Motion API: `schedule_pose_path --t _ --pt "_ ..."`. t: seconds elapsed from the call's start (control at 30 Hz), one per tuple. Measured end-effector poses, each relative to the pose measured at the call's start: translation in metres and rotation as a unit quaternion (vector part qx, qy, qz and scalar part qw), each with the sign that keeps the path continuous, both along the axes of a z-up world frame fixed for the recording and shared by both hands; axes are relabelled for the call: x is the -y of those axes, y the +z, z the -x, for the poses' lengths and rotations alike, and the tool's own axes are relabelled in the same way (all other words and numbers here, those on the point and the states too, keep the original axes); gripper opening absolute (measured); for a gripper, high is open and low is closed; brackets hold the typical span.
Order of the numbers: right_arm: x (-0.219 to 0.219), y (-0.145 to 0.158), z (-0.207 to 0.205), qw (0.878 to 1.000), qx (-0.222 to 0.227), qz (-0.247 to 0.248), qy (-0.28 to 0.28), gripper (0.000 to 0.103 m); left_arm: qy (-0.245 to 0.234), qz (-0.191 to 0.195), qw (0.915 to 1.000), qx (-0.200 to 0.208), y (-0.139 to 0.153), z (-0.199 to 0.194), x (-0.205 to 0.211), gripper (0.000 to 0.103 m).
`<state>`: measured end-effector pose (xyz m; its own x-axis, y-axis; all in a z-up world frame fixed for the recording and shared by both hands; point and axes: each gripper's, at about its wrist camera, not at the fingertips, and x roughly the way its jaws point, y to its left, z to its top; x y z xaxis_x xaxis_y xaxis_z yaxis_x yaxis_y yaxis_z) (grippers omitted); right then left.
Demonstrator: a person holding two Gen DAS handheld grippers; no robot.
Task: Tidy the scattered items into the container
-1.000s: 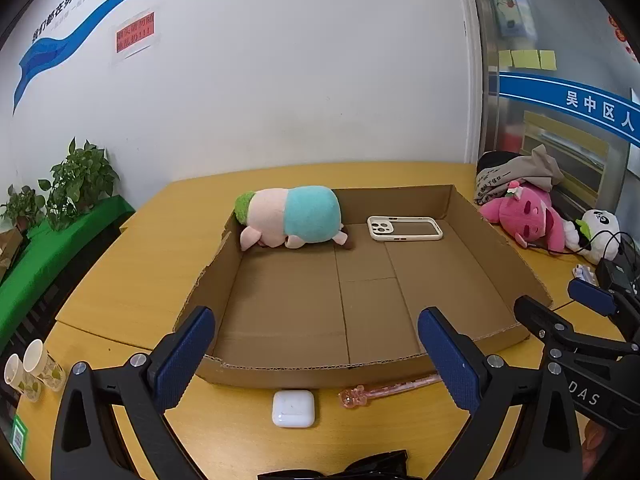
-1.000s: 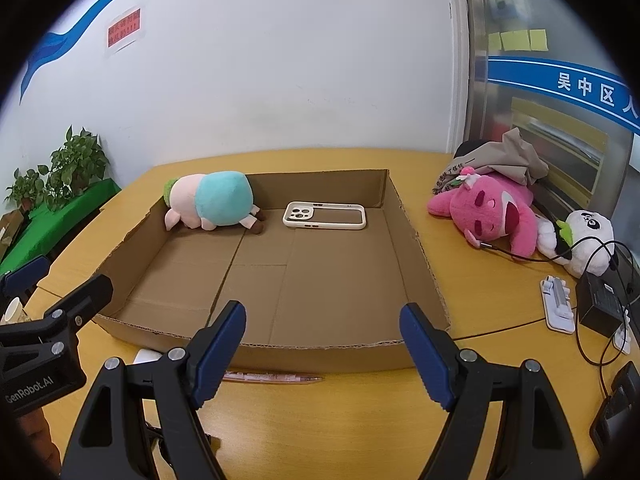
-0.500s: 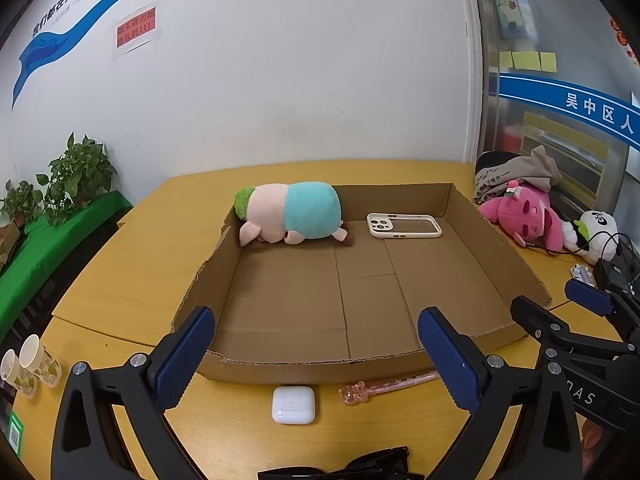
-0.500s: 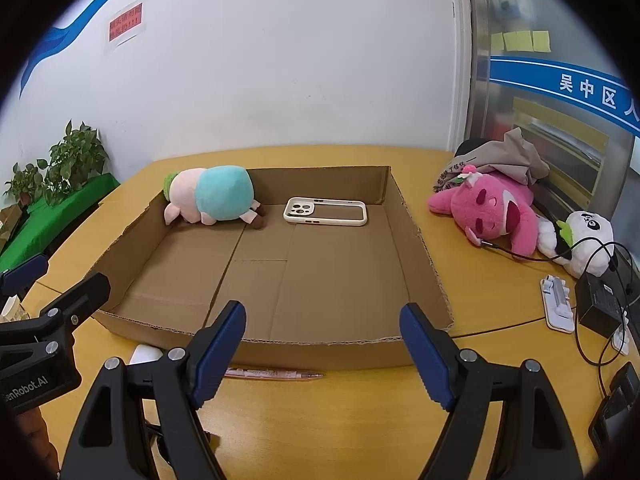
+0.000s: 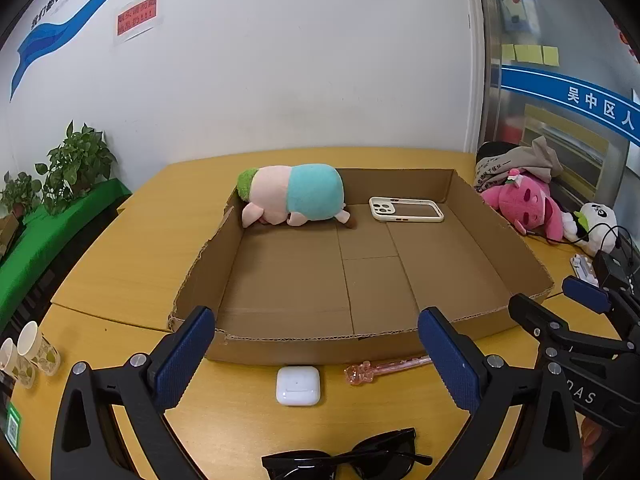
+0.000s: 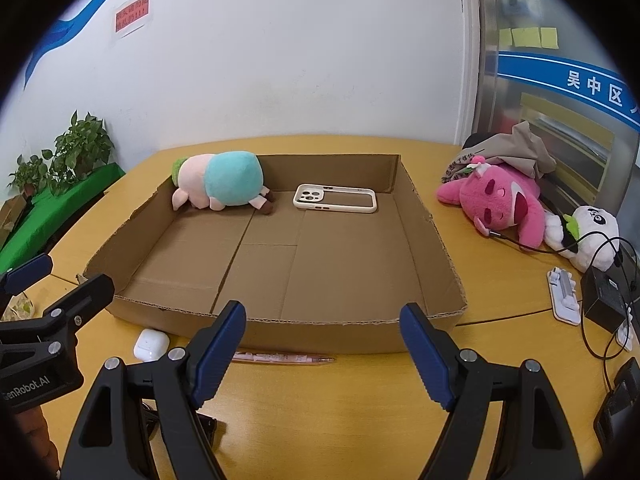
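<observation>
Left wrist view, nearest first: left gripper (image 5: 316, 356) spread wide and empty, right gripper (image 6: 322, 344) likewise wide with nothing between the pads. Closest on the table (image 5: 132, 248), black sunglasses (image 5: 344, 460): light, probably fragile at the hinges, slick lenses; best pinched at the bridge. Beyond, white earbud case (image 5: 298, 385): small, hard, smooth, rounded, likely to slip; best squeezed across its flat faces. Beside it, pink pen (image 5: 386, 368), just outside the cardboard tray's (image 5: 320, 346) front wall: thin, rigid, prone to rolling; best gripped mid-shaft. Farther in, against the far wall, plush toy (image 5: 294, 196) and phone case (image 5: 406, 210) already inside.
</observation>
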<state>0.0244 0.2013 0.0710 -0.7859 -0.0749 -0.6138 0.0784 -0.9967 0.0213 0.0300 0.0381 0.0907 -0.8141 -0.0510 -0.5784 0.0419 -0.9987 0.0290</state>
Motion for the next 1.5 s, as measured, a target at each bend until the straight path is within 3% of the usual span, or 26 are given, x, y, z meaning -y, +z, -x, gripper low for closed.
schedule_pose_path --t 0.2,0.5,0.67,0.77,0.9,1.07,1.23,1.33,1.5 --pt "-0.007 0.000 -0.007 0.999 -0.007 0.031 -0.018 0.079 -0.025 0.022 0.9994 0.003 0.002 -0.002 -0.004 0.103" --pt "-0.008 -0.005 -0.019 1.000 -0.002 0.021 -0.012 0.079 -0.037 0.005 0.9992 0.016 -0.007 -0.013 -0.008 0.103" --pt "0.003 -0.016 -0.019 0.998 0.025 0.036 0.040 0.079 -0.031 -0.001 0.9992 0.024 -0.013 -0.017 0.009 0.103" --pt "0.019 -0.022 -0.022 0.996 0.034 0.020 0.075 0.079 -0.018 -0.009 0.9993 0.033 -0.018 -0.020 0.029 0.103" --pt "0.040 -0.038 -0.023 0.991 0.060 0.004 0.116 0.079 0.015 -0.017 0.9979 0.061 -0.039 -0.026 0.058 0.103" --pt "0.061 -0.063 -0.027 0.983 0.103 0.000 0.155 0.079 0.020 -0.036 0.9931 0.110 -0.075 -0.034 0.078 0.103" --pt "0.081 -0.082 -0.036 0.974 0.126 -0.015 0.189 0.079 -0.016 -0.079 0.9867 0.141 -0.100 -0.039 0.078 0.103" --pt "0.087 -0.090 -0.039 0.971 0.133 -0.021 0.195 0.079 -0.037 -0.083 0.9844 0.150 -0.110 -0.040 0.069 0.102" --pt "0.096 -0.099 -0.037 0.968 0.135 -0.039 0.207 0.079 -0.051 -0.080 0.9805 0.172 -0.120 -0.029 0.059 0.088"
